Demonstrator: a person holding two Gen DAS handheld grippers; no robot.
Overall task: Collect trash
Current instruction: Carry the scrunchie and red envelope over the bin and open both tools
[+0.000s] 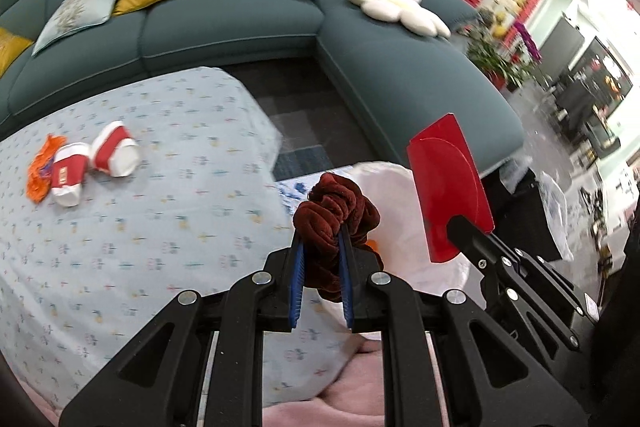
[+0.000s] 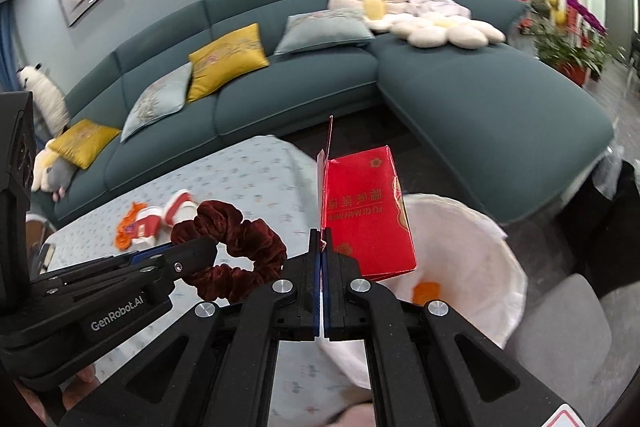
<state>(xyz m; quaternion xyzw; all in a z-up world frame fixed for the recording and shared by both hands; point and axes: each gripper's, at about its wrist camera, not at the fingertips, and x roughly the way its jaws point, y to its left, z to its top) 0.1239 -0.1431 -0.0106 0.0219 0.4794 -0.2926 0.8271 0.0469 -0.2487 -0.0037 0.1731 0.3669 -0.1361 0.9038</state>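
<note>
Trash: left gripper [image 1: 322, 251] clamps scrunchie [image 1: 336, 207], right gripper [image 2: 323, 247] pinches red envelope [image 2: 366, 215], both over bin [image 2: 492, 227]. Orange scrap [image 2: 426, 290] binned; cups [image 1: 94, 161], orange shreds [image 1: 40, 169] left on table [image 1: 160, 227].

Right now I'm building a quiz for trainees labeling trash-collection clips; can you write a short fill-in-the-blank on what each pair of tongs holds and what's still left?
1. The left tongs are shut on a dark red ____.
2. The right tongs pinch a ____ envelope.
3. An ____ scrap lies inside the white-lined bin.
4. Two crushed paper cups lie on the ____.

Missing words: scrunchie; red; orange; tablecloth
</note>
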